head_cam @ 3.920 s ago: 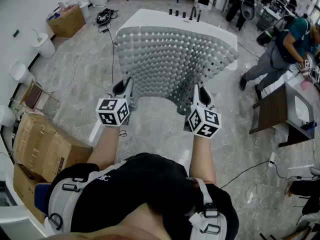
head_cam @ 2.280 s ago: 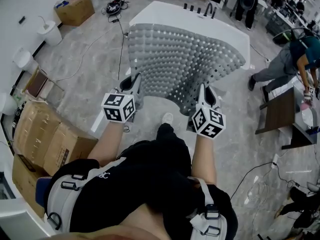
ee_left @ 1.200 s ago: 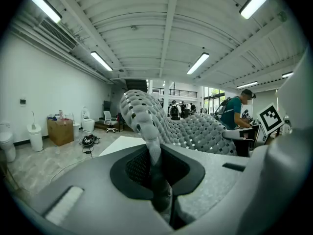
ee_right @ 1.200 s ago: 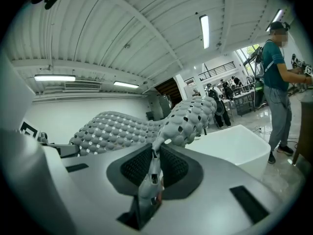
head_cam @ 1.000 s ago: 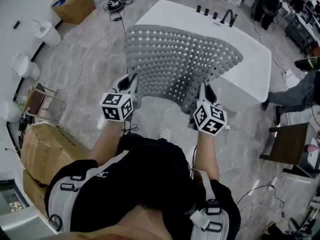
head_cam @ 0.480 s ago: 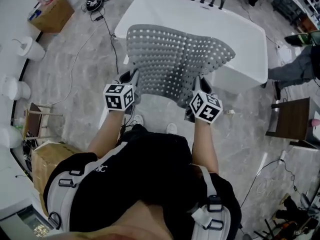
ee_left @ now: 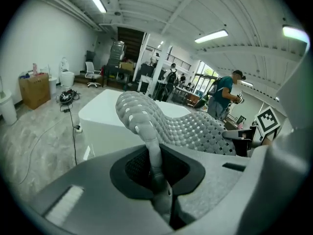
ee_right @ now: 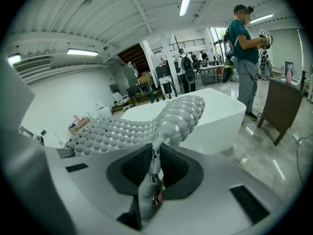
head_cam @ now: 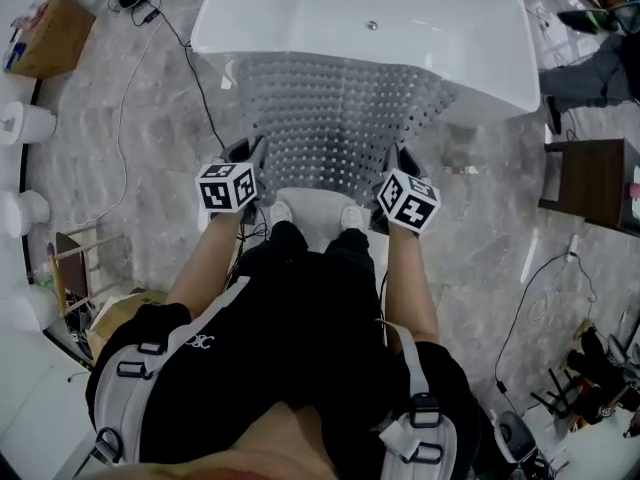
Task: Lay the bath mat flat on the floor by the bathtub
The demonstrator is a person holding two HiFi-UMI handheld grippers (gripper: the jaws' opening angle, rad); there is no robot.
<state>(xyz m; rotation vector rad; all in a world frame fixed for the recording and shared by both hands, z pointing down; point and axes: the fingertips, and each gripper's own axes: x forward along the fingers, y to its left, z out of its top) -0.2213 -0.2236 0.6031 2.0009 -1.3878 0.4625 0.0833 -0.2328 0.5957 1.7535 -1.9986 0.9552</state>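
Both pairs of jaws are pinched nearly together on cloth. The left gripper [head_cam: 252, 155] [ee_left: 157, 176] clamps the near left corner of the grey perforated bath mat [head_cam: 340, 118] [ee_left: 191, 129] [ee_right: 117, 129], and the right gripper [head_cam: 398, 160] [ee_right: 150, 181] clamps the near right corner. A thin fold of mat stands upright between each set of pads.

The held edge runs left to right between the grippers, level with the near side of the white bathtub [head_cam: 455, 38] [ee_left: 100, 112] [ee_right: 222, 112]. From there the mat reaches forward, off the floor [head_cam: 140, 138], and widens towards its far edge, which shows against the tub's near wall. Whether it touches the tub I cannot tell, nor which side is longer at this steep angle.

Two white shoes [head_cam: 282, 211] stand just under the near edge. A strip of marble floor lies between shoes and tub. A black cable [head_cam: 197, 73] trails on the left, and a dark table [head_cam: 590, 183] stands well apart on the right.
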